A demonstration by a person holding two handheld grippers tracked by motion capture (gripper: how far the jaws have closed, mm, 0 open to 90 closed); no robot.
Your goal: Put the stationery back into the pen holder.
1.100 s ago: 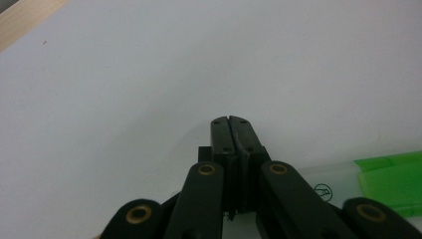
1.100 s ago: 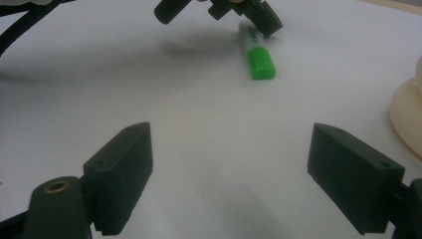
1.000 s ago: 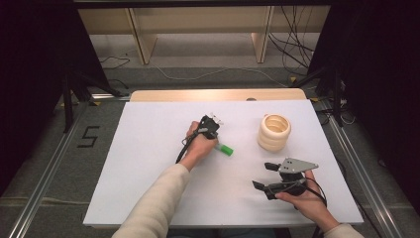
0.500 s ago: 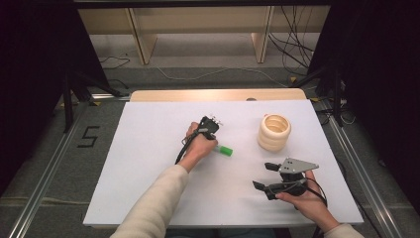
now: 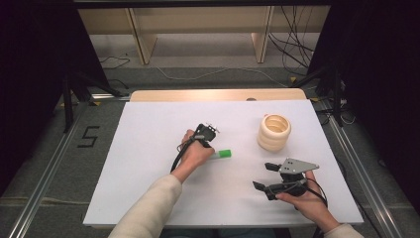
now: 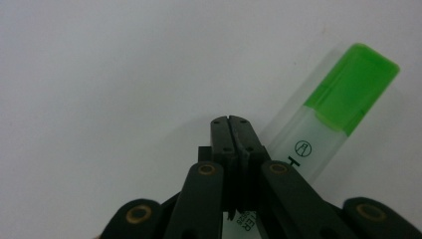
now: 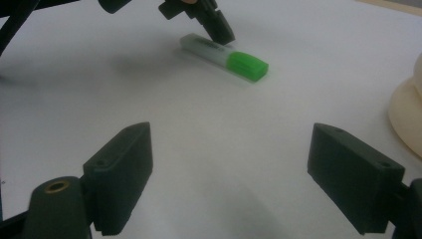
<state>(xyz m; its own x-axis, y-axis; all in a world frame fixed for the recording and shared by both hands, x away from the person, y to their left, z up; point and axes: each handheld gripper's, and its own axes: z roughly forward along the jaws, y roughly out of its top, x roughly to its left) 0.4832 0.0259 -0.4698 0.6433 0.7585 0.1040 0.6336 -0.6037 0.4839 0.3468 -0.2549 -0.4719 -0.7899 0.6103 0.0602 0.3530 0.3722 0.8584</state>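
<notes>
desk (image 5: 148,188): a white sheet was laid over a pale wooden top, a strip of the wood left bare along the far edge. grey floor was seen around it, with a black "5" (image 5: 88,137) marked at the left, metal rails along both sides, wooden frame legs beyond the far edge, and loose cables on the floor behind. the far corners of the room were lost in dark.

highlighter (image 5: 221,154): a clear barrel with a green cap, laid flat near the middle of the desk, cap toward the right. its uncapped end was hidden under the left hand in the high view and cut off behind the jaws in the left gripper view.

left tool (image 6: 233,130): jaws were pressed together with nothing between them, tips set just beside the highlighter barrel; contact could not be made out.

right tool (image 7: 229,174): jaws were spread wide and empty, held low over the bare sheet at the near right, well apart from the highlighter.

stacked cream ring piece (image 5: 274,132): stood upright at the right of the desk; in the right gripper view it was cut off at the edge.
</notes>
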